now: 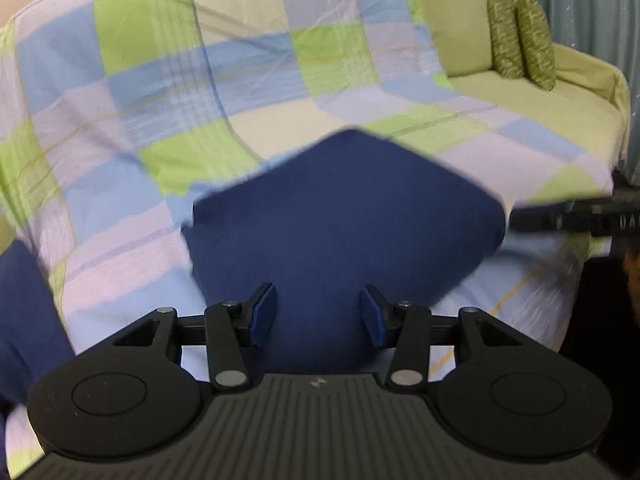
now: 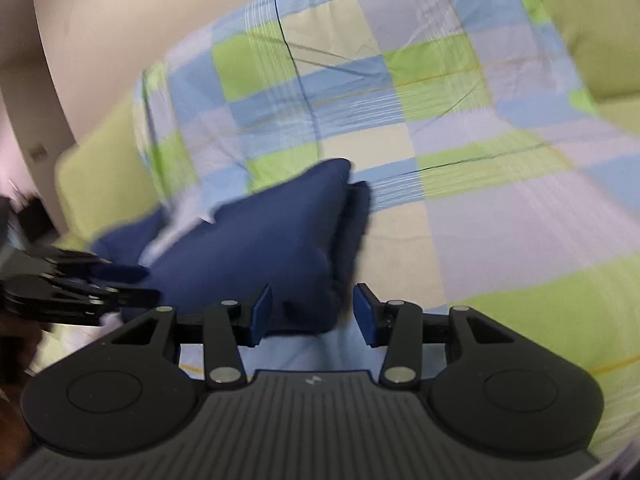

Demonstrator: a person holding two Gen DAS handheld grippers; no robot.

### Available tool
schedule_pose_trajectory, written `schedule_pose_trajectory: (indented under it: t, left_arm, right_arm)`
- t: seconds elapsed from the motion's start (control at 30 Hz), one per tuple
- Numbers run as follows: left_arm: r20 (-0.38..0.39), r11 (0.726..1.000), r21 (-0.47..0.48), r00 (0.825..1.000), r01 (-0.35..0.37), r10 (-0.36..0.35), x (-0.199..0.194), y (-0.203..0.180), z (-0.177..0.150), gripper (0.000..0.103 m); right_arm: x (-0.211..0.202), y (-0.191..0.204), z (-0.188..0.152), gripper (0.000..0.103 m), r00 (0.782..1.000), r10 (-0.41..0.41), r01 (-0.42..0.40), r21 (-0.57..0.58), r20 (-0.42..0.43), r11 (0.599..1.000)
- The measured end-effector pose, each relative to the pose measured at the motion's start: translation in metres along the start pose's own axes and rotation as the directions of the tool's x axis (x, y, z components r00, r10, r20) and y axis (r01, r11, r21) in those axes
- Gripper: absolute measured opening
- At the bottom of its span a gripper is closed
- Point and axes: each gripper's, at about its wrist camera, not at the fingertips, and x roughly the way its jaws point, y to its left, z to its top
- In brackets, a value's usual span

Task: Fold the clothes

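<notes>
A dark blue garment [image 1: 344, 216] lies folded into a rough square on the checked sheet [image 1: 200, 80]. In the left wrist view my left gripper [image 1: 318, 316] is open, its blue pads apart just above the garment's near edge, holding nothing. In the right wrist view the garment [image 2: 264, 248] lies bunched, with a loose part trailing left. My right gripper [image 2: 312, 314] is open over its near right corner. The left gripper [image 2: 80, 292] shows at the left edge there, and the right gripper [image 1: 572, 220] at the right edge of the left wrist view.
The checked sheet covers a yellow-green sofa [image 1: 560, 92] with two patterned cushions [image 1: 520, 36] at the far right. Another dark blue piece of cloth [image 1: 24, 320] lies at the left edge. A pale wall [image 2: 100, 20] stands behind the sofa's left arm.
</notes>
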Motion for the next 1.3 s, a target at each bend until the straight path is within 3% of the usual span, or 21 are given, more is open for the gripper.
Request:
schedule_pose_trajectory:
  t: [0.07, 0.2, 0.3, 0.4, 0.47, 0.53, 0.63, 0.73, 0.83, 0.9, 1.03, 1.23, 1.3]
  left_arm:
    - [0.009, 0.997, 0.056, 0.999, 0.045, -0.046, 0.011, 0.002, 0.029, 0.052]
    - [-0.018, 0.980, 0.133, 0.989, 0.147, -0.146, 0.047, -0.001, 0.059, 0.053]
    - [-0.063, 0.970, 0.162, 0.983, 0.182, -0.174, 0.074, -0.006, 0.066, 0.053]
    - [-0.108, 0.959, 0.191, 0.976, 0.207, -0.189, 0.099, -0.013, 0.067, 0.053]
    - [-0.125, 0.964, 0.160, 0.973, 0.212, -0.193, 0.109, -0.010, 0.065, 0.058]
    - [-0.134, 0.969, 0.122, 0.971, 0.217, -0.200, 0.114, -0.006, 0.061, 0.060]
    - [-0.121, 0.970, 0.122, 0.973, 0.210, -0.195, 0.114, -0.007, 0.051, 0.060]
    - [-0.112, 0.969, 0.161, 0.979, 0.189, -0.173, 0.113, -0.015, 0.047, 0.061]
    - [-0.131, 0.969, 0.151, 0.976, 0.195, -0.176, 0.114, -0.012, 0.053, 0.062]
    - [-0.167, 0.971, 0.103, 0.966, 0.215, -0.196, 0.111, -0.006, 0.068, 0.060]
    - [-0.134, 0.970, 0.100, 0.969, 0.220, -0.206, 0.112, -0.002, 0.093, 0.058]
    - [-0.154, 0.960, 0.088, 0.956, 0.265, -0.250, 0.146, 0.001, 0.108, 0.058]
    - [-0.186, 0.964, 0.086, 0.955, 0.252, -0.233, 0.165, -0.003, 0.103, 0.060]
  right_arm:
    - [0.005, -0.014, 0.003, 0.047, 0.997, 0.071, -0.070, 0.095, -0.007, 0.993]
    - [0.013, -0.043, 0.015, 0.048, 0.990, 0.143, -0.135, 0.223, -0.018, 0.965]
    - [0.024, -0.064, 0.023, 0.050, 0.975, 0.214, -0.185, 0.324, -0.057, 0.928]
    - [0.041, -0.083, 0.033, 0.051, 0.948, 0.300, -0.230, 0.421, -0.106, 0.878]
    - [0.054, -0.089, 0.040, 0.053, 0.923, 0.358, -0.257, 0.463, -0.143, 0.848]
    - [0.064, -0.089, 0.042, 0.056, 0.899, 0.396, -0.266, 0.485, -0.189, 0.833]
    - [0.070, -0.083, 0.039, 0.056, 0.866, 0.417, -0.252, 0.480, -0.276, 0.840]
    - [0.062, -0.078, 0.029, 0.056, 0.864, 0.408, -0.241, 0.470, -0.294, 0.849]
    - [0.055, -0.070, 0.020, 0.056, 0.886, 0.373, -0.229, 0.439, -0.277, 0.869]
    - [0.052, -0.068, 0.016, 0.054, 0.894, 0.364, -0.230, 0.430, -0.262, 0.873]
    - [0.046, -0.064, 0.011, 0.054, 0.903, 0.351, -0.239, 0.388, -0.248, 0.890]
    - [0.040, -0.064, 0.006, 0.054, 0.916, 0.345, -0.251, 0.382, -0.203, 0.889]
    - [0.038, -0.062, 0.005, 0.054, 0.918, 0.342, -0.253, 0.370, -0.199, 0.894]
